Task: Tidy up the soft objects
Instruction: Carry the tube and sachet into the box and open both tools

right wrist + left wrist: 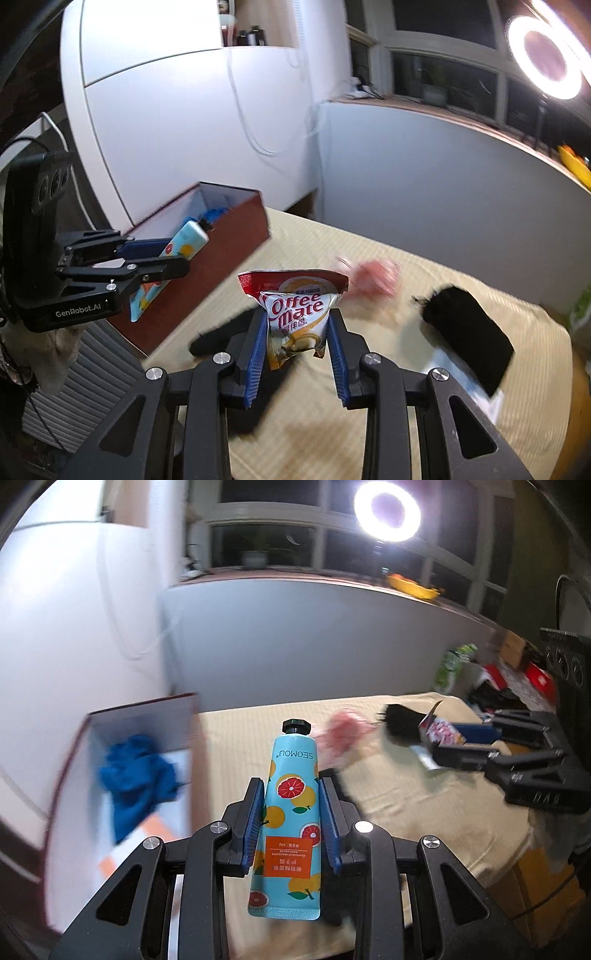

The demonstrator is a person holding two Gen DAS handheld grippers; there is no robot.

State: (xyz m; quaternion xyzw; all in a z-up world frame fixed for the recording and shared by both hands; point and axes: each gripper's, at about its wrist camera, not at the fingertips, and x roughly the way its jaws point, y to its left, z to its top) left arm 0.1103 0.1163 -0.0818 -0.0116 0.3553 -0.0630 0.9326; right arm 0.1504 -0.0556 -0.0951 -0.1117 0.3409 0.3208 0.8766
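Soft objects are partway sorted, judging by how things lie. Nearest in the left wrist view, the left hand-held gripper [291,823] pinches a hand-cream tube [291,812] across its middle, cap pointing away, the blue pads pressed on both flanks and the tube clear of the surface below. In the right wrist view, the right hand-held gripper [297,343] pinches a Coffee-mate sachet [295,314] by its lower part, the crumpled top standing above the fingers; it too is off the surface. Both items are therefore in the air and not yet put away.

Beneath them lies the bench [258,738], covered in a pale yellow cloth. Further out on it sit things not yet picked up: a pink soft item [373,280], blurred so its kind cannot be told, and a black pouch [469,332] lying over something pale and flat. A dark shape [218,336] just left of the right fingers is too smeared to name.

At the left edge of the bench stands a dark red box [207,258], open at the top. Inside it a blue cloth [136,771] lies crumpled, which reads as one item stored. The tube, seen from the right wrist, hangs close to the box's near wall, so I judge it is headed there.

What seems left: drop the tube and sachet into the box, then fetch the pink item and the pouch.

Beyond are a white wall, a window ledge and a ring light [388,511].
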